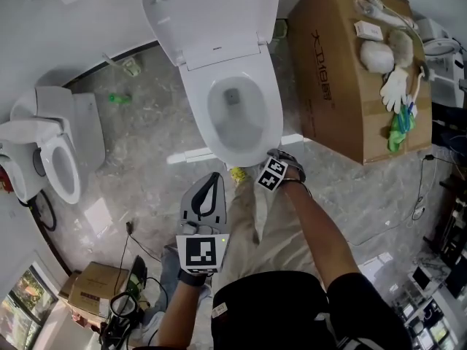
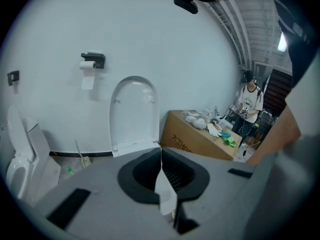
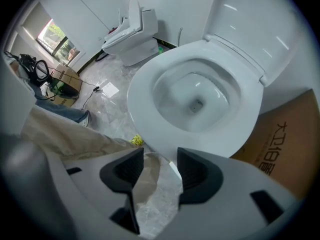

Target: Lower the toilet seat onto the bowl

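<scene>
The white toilet seat lies flat on the bowl, and the lid stands up behind it. My right gripper points straight down beside the seat's front right edge. In the right gripper view the seat fills the frame above the right gripper. Its jaws stand apart, with only a trouser leg and floor between them. My left gripper hangs lower, in front of the bowl. The left gripper has its tips touching and holds nothing; the raised lid shows beyond it.
A large cardboard box with gloves and cloths on top stands right of the toilet. A second toilet stands at the left wall. A white bar lies on the floor by the bowl's base. A person stands far right.
</scene>
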### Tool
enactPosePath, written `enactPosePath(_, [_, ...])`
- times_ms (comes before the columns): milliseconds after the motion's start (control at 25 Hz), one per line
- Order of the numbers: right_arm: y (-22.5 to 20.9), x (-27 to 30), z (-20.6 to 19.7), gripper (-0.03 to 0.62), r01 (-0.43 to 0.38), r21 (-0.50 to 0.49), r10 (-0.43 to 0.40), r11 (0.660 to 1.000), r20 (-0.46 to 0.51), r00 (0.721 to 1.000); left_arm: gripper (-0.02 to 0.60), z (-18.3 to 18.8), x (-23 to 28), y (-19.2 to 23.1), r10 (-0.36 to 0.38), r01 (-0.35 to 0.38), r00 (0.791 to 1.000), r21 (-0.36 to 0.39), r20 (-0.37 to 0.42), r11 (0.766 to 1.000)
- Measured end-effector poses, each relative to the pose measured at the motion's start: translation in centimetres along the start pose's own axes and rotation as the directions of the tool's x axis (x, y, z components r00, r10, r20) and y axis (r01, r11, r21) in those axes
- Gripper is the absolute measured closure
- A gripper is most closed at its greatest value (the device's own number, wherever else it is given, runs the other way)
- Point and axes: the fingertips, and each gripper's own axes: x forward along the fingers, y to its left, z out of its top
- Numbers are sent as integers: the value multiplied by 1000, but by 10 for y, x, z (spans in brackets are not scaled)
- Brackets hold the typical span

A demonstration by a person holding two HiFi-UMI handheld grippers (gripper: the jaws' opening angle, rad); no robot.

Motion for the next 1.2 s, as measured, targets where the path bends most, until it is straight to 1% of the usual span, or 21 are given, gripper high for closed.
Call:
enactPosePath(160, [-1, 8, 2, 388, -5, 26, 4, 1000, 13, 1000, 569, -1, 8, 5, 9, -8, 1000, -27, 21, 1000])
enactPosePath(360, [-3, 18, 1, 392, -8, 52, 7, 999, 18, 1000, 569, -5, 12, 9, 18, -17, 1000, -34, 26, 999])
enactPosePath(480, [-9, 21, -1, 449, 6, 87, -9, 996, 43, 999, 569, -8, 12, 10, 22, -21, 1000, -36, 20, 999])
enactPosePath(560, [-11, 24, -2, 466, 8, 95, -13, 995, 53, 999, 569, -11, 13, 11, 27, -26, 1000, -49, 15, 998])
enactPosePath(720, [-12, 33, -2, 464, 5, 93, -9, 996, 49, 999, 569, -22, 15, 12, 37, -36, 999, -72, 4, 997])
enactPosePath(920, [-14, 42, -1, 457, 4, 139, -12, 990, 58, 998, 569, -31, 17, 10, 28, -29, 1000, -70, -6, 997])
enactPosePath(1080, [-13, 48, -1, 457, 0, 139, -7, 990, 52, 999, 568, -37, 16, 12, 40, -42, 999, -89, -25, 995])
enactPosePath(1200, [-14, 53, -2, 456, -4, 163, -4, 987, 45, 999, 569, -43, 13, 12, 46, -49, 998, -86, -42, 995])
